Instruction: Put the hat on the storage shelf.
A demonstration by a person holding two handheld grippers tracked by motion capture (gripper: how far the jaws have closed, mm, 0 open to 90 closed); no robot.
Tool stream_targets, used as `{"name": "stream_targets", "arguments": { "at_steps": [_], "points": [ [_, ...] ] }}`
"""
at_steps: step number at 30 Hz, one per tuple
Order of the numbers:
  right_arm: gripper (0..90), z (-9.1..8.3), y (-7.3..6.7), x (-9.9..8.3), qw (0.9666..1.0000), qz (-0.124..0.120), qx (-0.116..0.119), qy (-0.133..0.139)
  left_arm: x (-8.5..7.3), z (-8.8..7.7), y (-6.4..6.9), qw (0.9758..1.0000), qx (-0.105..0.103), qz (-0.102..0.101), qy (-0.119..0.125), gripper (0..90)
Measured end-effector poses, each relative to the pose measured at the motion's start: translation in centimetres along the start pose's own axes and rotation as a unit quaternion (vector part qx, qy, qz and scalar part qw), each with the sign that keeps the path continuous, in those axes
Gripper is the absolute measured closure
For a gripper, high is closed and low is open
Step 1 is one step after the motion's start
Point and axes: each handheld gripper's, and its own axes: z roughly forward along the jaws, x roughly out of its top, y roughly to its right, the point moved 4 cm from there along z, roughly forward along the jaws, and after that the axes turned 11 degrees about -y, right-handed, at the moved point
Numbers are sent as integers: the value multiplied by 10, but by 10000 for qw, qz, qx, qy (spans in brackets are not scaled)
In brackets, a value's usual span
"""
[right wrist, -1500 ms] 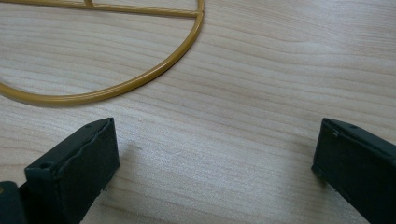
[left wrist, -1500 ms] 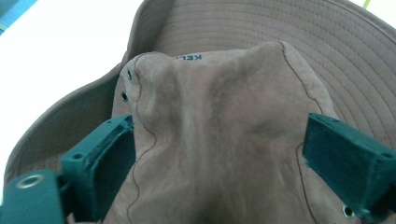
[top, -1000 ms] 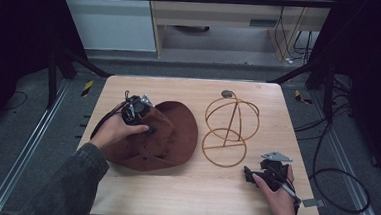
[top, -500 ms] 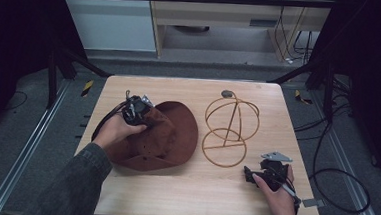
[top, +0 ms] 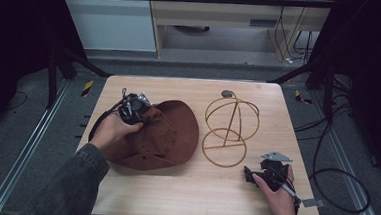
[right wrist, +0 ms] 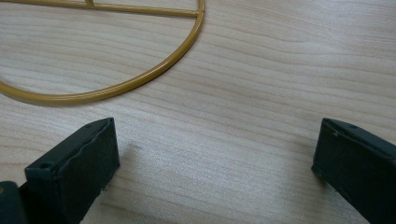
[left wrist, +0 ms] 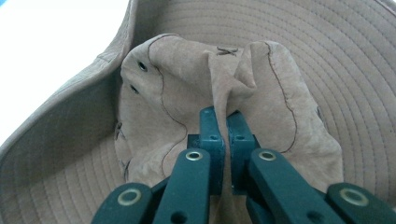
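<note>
The brown hat point(top: 161, 136) lies on the left half of the wooden surface point(top: 188, 192), its wide brim spread flat and its crown pushed in and crumpled. The left tongs point(top: 137, 108) sit at the hat's far left edge, held in the person's left hand point(top: 111, 131). In the left gripper view the left tongs point(left wrist: 223, 122) have just been closing and now pinch a raised fold of the crown's fabric between the two jaws, which stand almost together; the stitched rings of the brim point(left wrist: 327, 56) curve around the crown behind them.

To the right of the hat, just beside its brim, stands the gold wire hat stand point(top: 231, 132), upright, with a round base ring and a small dark knob at its top.

The right tongs point(top: 254, 175) rest near the front right corner of the surface, in the person's right hand point(top: 278, 198), near the stand's base but apart from it. In the right gripper view the right tongs point(right wrist: 215, 154) stand wide, with bare wood between the jaws and the base ring point(right wrist: 140, 79) ahead.
</note>
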Motion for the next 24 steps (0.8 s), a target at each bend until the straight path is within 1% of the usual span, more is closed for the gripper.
{"name": "stream_targets", "arguments": {
  "at_steps": [2,5,7,8,9,13,17,20,24],
  "points": [
    [4,0,0,0,10000,1,-3,-1,-2,-6,0,10000,32,24,43,881],
    [4,0,0,0,10000,-1,3,-3,-4,-15,1,9999,72,-3,153,881],
    [4,0,0,0,10000,-5,7,-3,-6,-22,2,9997,101,25,200,881],
    [5,0,0,0,10000,-4,8,-4,-7,-27,2,9997,134,65,196,881],
    [5,0,0,0,10000,-7,9,-2,-8,-30,3,9995,148,46,275,881],
    [5,0,0,0,10000,-18,14,1,-10,-50,6,9988,227,110,425,880],
    [6,0,1,0,10000,0,22,-2,-9,-71,10,9974,308,185,630,880],
    [6,0,2,-1,10000,6,17,-5,-9,-85,13,9961,291,188,806,880],
    [5,0,2,-1,10000,6,-15,-4,-9,-102,18,9946,332,258,949,881]
  ]
}}
